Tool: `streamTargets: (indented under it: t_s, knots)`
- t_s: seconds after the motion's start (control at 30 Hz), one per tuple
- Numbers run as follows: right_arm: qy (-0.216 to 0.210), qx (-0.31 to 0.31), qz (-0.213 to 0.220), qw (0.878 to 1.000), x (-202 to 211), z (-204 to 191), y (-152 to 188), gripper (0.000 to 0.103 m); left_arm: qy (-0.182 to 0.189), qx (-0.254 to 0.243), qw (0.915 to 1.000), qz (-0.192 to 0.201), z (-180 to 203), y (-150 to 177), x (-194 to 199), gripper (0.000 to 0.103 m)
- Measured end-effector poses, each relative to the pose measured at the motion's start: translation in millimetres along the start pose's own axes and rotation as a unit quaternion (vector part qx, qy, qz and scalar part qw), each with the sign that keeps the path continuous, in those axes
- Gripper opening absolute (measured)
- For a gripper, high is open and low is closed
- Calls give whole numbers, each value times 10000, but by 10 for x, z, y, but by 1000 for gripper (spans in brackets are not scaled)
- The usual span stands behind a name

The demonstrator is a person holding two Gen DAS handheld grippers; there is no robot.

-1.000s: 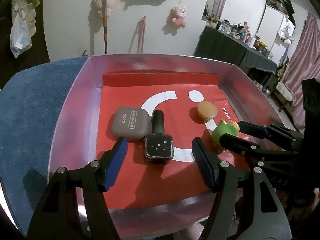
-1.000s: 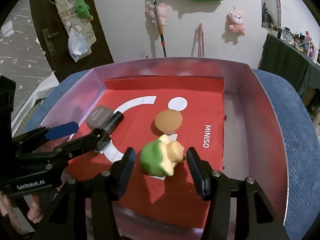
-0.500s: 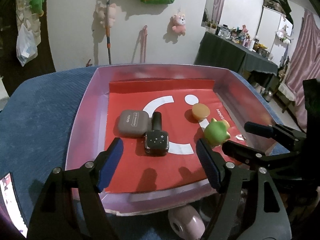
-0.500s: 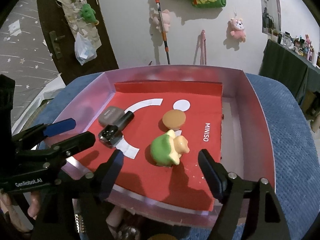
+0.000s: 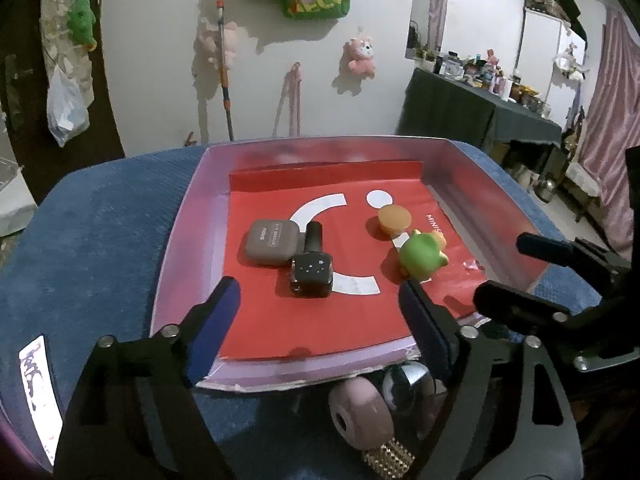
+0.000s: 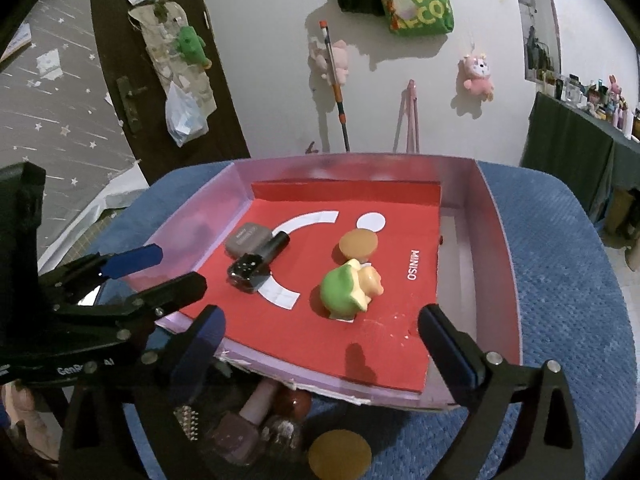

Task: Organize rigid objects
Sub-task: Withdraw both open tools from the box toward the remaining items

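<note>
"MINISO" is printed in white on the red liner (image 6: 352,320) of the shallow box (image 6: 500,264), beside a white arc and dot. Small lettering is seen on the grey case (image 5: 272,242), too blurred to be read with certainty. "GenRo…AI" is marked on the body of the left tongs (image 6: 160,276) as seen from the right wrist view. Green letters, partly cut off, are carried by a bag (image 6: 424,4) hung on the wall.

Both tongs are held low at the near edge of the box, angled downward toward it. The left tongs (image 5: 316,308) have just been opening and are spread wide, with nothing between the pads. The right tongs (image 6: 320,344) have also just been opening, are wider still, and are likewise empty.

Inside the box, the black nail polish bottle (image 5: 312,270) lies touching the grey case. The green toy figure (image 6: 348,290) lies just beside the tan round disc (image 6: 358,244). Further bottles (image 6: 244,428) lie on the blue seat cushion (image 6: 560,280) before the box.
</note>
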State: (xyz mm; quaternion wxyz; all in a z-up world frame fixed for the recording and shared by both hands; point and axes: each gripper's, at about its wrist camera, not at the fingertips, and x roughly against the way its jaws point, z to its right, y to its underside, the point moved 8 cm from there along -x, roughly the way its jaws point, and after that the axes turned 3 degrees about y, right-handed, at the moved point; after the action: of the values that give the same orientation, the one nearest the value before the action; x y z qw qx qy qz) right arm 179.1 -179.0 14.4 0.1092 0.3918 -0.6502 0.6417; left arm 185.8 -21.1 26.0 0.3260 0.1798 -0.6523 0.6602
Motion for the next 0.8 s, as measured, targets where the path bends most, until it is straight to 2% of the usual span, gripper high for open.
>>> streamTargets:
  t_s: [0.37,0.8]
  knots:
    - [74,84,153,9998,212,-63,66,103,-182,-52,9998,74,42,93,203,83]
    - [292,218,213,9991,427,-117,220,103,-186,-33,9998,112,86,224,365,83]
